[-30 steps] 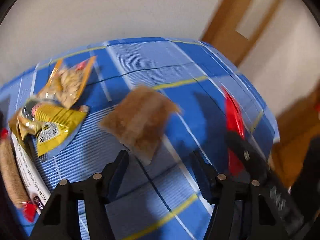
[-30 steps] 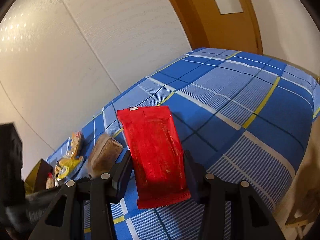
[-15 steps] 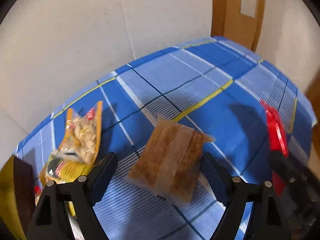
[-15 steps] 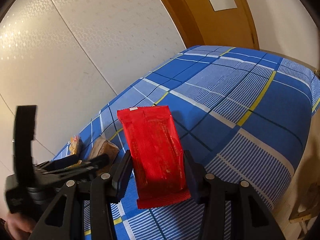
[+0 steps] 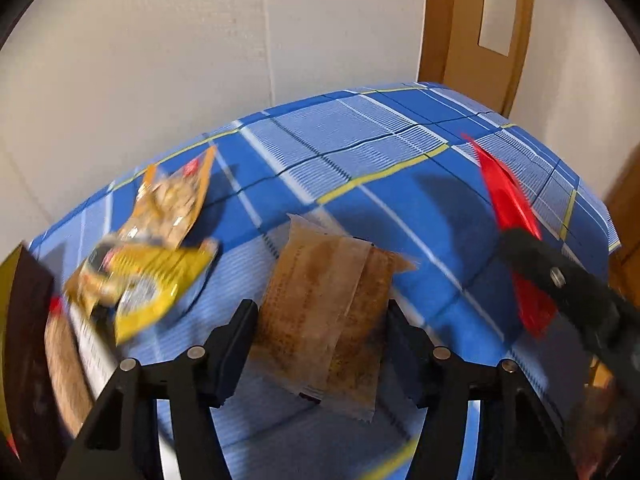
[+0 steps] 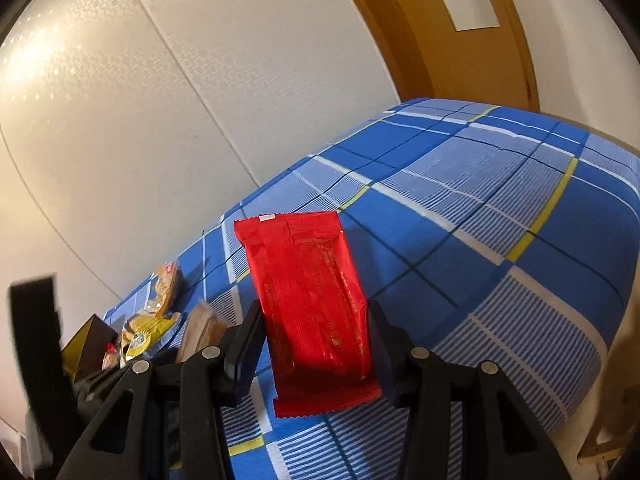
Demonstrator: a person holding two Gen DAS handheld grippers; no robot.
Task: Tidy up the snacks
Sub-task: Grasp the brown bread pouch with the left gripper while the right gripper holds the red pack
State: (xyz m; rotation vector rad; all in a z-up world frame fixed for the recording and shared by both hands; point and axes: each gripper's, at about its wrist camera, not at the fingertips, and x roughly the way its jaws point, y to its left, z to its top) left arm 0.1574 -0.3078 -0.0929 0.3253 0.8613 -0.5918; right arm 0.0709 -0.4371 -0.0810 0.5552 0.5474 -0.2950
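Moved in since a second ago with the left gripper (image 5: 318, 308): then short of the brown packet (image 5: 316, 272), now astride it, jaws just been closing with the packet between them. Pressing both long edges now, as far as the blur allows, so clenched on the brown packet, which lies flat on the blue checked cloth (image 5: 360, 140) near its front edge. No change on the right gripper (image 6: 315, 312): clamped on the red packet (image 6: 308, 300), carried clear of the cloth.

Further along, toward the left edge: a yellow packet (image 5: 148, 280) overlapping an orange packet (image 5: 176, 200), with a dark box (image 5: 24, 320) at the very edge. Beyond that, bare cloth up to the wall edge.

Judged as the pick-up step for the brown packet. Next: confirm a firm pinch, lift straight off without creasing the soft wrapper, then carry toward the group at the left edge, keeping clear of the red packet.
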